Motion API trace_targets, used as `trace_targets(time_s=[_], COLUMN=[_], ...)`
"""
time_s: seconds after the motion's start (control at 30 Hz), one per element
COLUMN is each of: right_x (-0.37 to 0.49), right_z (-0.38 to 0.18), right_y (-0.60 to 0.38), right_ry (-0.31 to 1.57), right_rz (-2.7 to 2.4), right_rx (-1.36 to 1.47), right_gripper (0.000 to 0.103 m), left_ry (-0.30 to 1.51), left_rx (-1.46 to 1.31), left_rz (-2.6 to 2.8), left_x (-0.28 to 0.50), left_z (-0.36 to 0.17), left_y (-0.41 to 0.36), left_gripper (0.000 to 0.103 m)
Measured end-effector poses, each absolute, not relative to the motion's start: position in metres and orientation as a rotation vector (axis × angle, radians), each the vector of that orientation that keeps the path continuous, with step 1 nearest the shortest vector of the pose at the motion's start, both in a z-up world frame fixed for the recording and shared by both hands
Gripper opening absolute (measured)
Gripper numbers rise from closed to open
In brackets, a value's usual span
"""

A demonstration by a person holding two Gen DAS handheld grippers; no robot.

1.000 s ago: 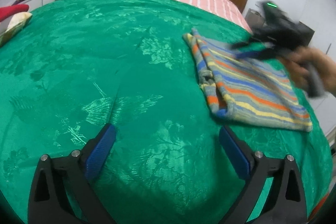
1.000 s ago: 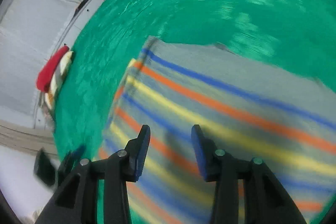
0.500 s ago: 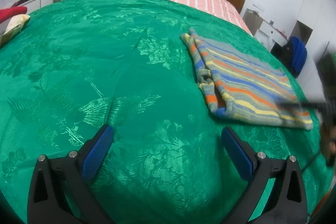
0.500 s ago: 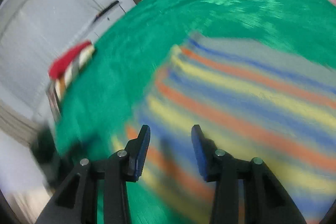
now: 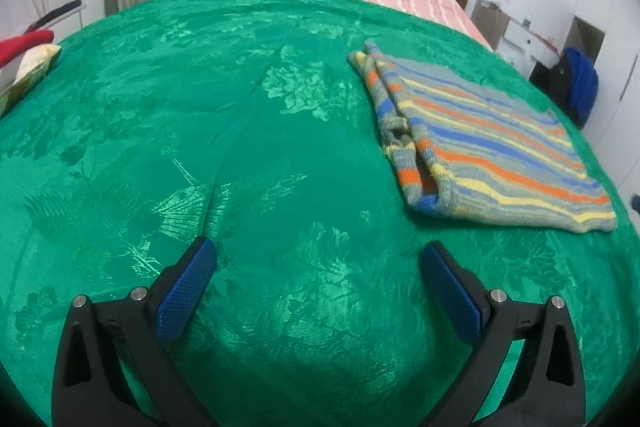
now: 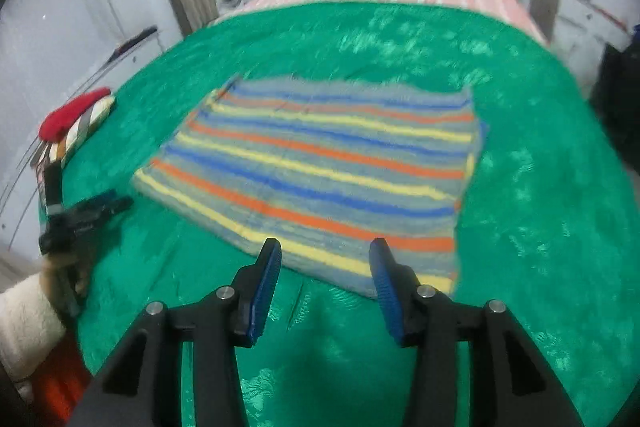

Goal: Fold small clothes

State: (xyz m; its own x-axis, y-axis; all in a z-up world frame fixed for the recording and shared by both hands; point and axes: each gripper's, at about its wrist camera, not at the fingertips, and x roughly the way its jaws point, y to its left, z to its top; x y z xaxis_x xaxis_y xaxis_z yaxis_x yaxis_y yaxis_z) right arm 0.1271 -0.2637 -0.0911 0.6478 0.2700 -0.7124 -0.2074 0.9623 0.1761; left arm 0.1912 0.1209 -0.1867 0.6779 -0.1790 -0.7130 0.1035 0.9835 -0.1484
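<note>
Striped garment [image 5: 484, 143] seen folded flat on green bedspread [image 5: 240, 131], toward its right side in left wrist view. Left gripper [image 5: 318, 281] held released, jaws wide apart above bare bedspread, nothing between them. Right gripper [image 6: 325, 283] held released above garment's near edge [image 6: 320, 163]; jaws just been opening, pads clear of cloth. Red and patterned clothes [image 6: 74, 119] piled at bedspread's left edge, well apart from striped garment.

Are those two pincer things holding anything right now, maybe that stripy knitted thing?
Nothing is held. The left gripper and the right gripper both stand open and empty, while the striped garment lies folded on the green bedspread.
</note>
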Motion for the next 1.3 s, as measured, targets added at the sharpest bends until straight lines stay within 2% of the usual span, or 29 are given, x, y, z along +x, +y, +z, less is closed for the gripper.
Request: trace_targets(time_s=[0.1,0.33,0.47,0.6,0.9,1.3], right_x=[0.089,0.021,0.010,0.012,0.009,0.007], right_z=[-0.108,-0.156,-0.174,-0.180,-0.187,-0.189], right_y=[-0.256,-0.258,-0.259,-0.255,-0.252,-0.251], right_ry=[0.786,0.799,0.756,0.718,0.660,0.641], right_rz=[0.261,0.202,0.178,0.165,0.151,0.141], right_rx=[0.087,0.047,0.012,-0.004,-0.019,-0.030], right_gripper=[0.051,0.053,0.076,0.085,0.090,0.091], left_ry=[0.812,0.809,0.806,0.804,0.800,0.799], left_rx=[-0.091,-0.089,-0.095,-0.098,-0.106,-0.108], left_rz=[-0.153,-0.142,-0.143,-0.141,-0.145,-0.145], left_x=[0.191,0.190,0.188,0.188,0.186,0.186], left_z=[-0.187,-0.188,-0.188,-0.188,-0.188,-0.187], left_y=[0.121,0.121,0.122,0.124,0.125,0.126], left_gripper=[0.102,0.102,0.102,0.102,0.102,0.102])
